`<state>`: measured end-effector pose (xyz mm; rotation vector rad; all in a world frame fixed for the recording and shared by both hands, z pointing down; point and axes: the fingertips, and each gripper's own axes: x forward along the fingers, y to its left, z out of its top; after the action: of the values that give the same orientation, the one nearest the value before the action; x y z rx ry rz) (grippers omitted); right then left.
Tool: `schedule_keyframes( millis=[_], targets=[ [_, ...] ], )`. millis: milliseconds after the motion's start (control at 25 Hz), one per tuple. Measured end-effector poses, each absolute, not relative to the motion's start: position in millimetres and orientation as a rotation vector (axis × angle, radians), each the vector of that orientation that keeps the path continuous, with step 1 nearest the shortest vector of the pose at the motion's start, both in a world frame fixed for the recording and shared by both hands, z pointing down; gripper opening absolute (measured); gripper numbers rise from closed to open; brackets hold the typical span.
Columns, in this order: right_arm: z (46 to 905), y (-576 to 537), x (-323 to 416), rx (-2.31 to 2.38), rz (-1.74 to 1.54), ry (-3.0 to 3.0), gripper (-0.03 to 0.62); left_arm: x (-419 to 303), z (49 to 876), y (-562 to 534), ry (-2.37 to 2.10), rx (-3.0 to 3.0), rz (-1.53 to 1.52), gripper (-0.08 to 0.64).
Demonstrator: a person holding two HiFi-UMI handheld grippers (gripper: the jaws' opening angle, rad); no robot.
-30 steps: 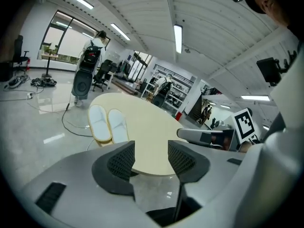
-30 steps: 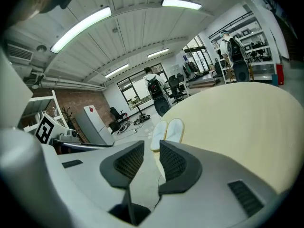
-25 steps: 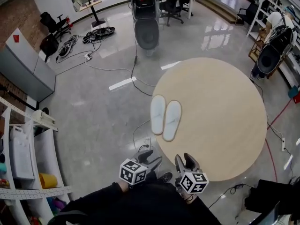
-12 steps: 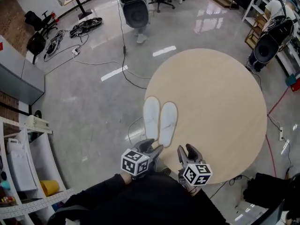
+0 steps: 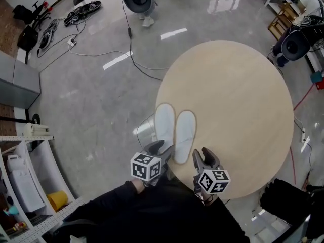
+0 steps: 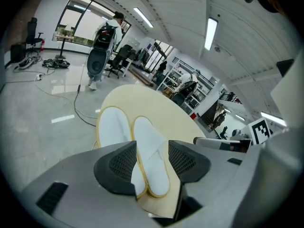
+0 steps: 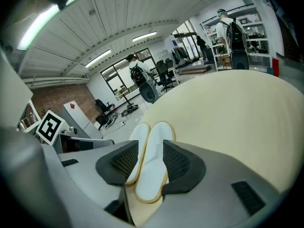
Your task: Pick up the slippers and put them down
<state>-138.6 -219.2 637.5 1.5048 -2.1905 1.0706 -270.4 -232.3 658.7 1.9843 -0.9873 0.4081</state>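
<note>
Two white slippers with tan edging lie side by side, soles up, at the near left rim of the round beige table [image 5: 238,95]: the left slipper [image 5: 164,124] and the right slipper [image 5: 184,135]. My left gripper [image 5: 159,149] hovers just short of their near ends, jaws open and empty. In the left gripper view both slippers [image 6: 145,144] show through the gap of that gripper [image 6: 151,161]. My right gripper [image 5: 203,157] is a little right of the pair, also open and empty. In the right gripper view the slippers [image 7: 153,167] lie beyond that gripper [image 7: 151,161].
Cables [image 5: 132,59] trail over the glossy grey floor toward the table's left side. White shelving [image 5: 25,186] with a yellow tub stands at the left. A grey cabinet [image 5: 17,82] is further back. Black equipment [image 5: 296,44] and a red cable [image 5: 302,97] are at the right.
Both grippers have moved forward and down toward the slippers, and the slippers now lie much closer to them. Both stay open. The slippers have not moved on the table.
</note>
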Motion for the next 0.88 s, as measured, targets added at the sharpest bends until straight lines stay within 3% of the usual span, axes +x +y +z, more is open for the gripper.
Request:
schedule_keyframes(
  millis=[880],
  targets=[
    [725.7, -306.5, -172.7, 1.424, 1.244, -2.042, 0.167, -271.3, 744.6, -324.5, -0.907, 1.821, 0.523, 0.218]
  ],
)
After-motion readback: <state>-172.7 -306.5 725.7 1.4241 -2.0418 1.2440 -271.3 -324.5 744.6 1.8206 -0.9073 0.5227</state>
